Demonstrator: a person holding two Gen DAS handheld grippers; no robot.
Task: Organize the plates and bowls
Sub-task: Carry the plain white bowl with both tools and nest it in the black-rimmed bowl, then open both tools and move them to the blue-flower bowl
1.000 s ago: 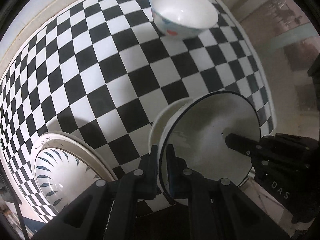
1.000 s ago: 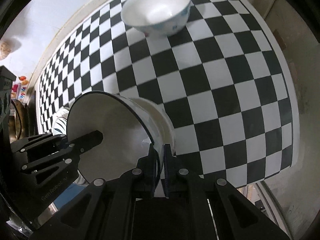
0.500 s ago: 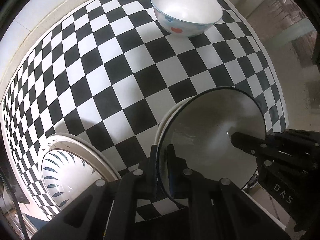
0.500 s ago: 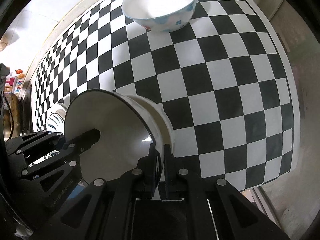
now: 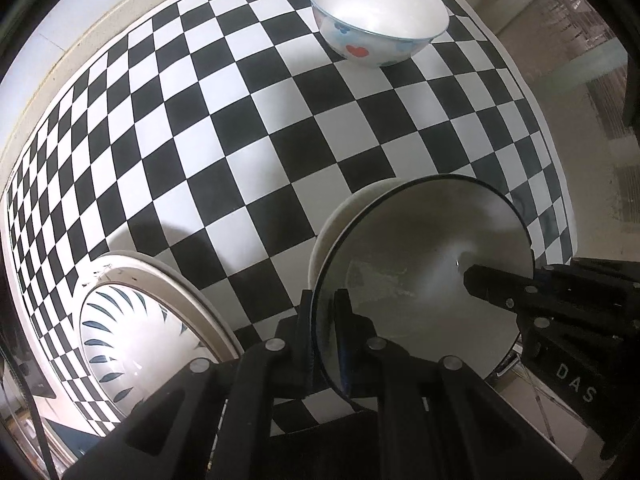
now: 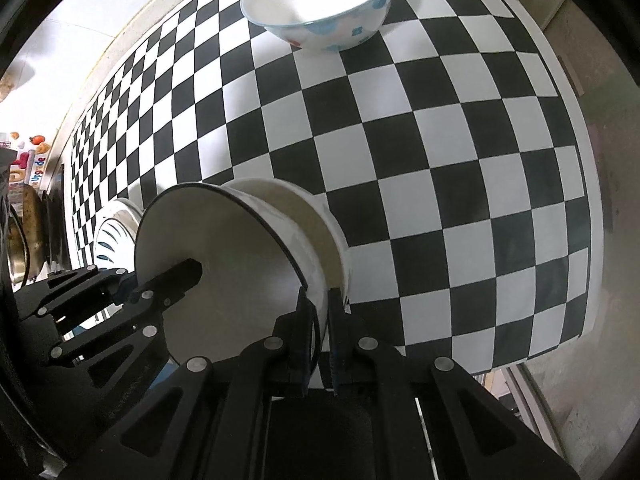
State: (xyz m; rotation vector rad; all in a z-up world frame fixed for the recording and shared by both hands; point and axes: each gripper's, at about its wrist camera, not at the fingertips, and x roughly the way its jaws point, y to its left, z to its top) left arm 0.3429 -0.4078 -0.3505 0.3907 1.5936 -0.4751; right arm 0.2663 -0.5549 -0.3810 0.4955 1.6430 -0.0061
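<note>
A white bowl with a thin dark rim (image 5: 420,272) (image 6: 224,264) is held tilted above the near part of the checkered table, and both grippers grip it. My left gripper (image 5: 324,300) (image 6: 160,284) is shut on one side of its rim, one finger inside and one outside. My right gripper (image 6: 320,304) (image 5: 500,288) is shut on the opposite side. A cream outer wall (image 6: 320,224) shows behind the dark rim; I cannot tell if it is a second bowl. A white bowl with blue and red flowers (image 5: 380,20) (image 6: 316,4) stands upright at the far side.
A white plate with a blue leaf pattern (image 5: 132,336) (image 6: 112,236) lies at the table's near left corner. The black and white checkered cloth (image 5: 224,128) (image 6: 460,160) covers the table. Its right edge (image 6: 588,200) drops to the floor. A pale wall runs along the far side.
</note>
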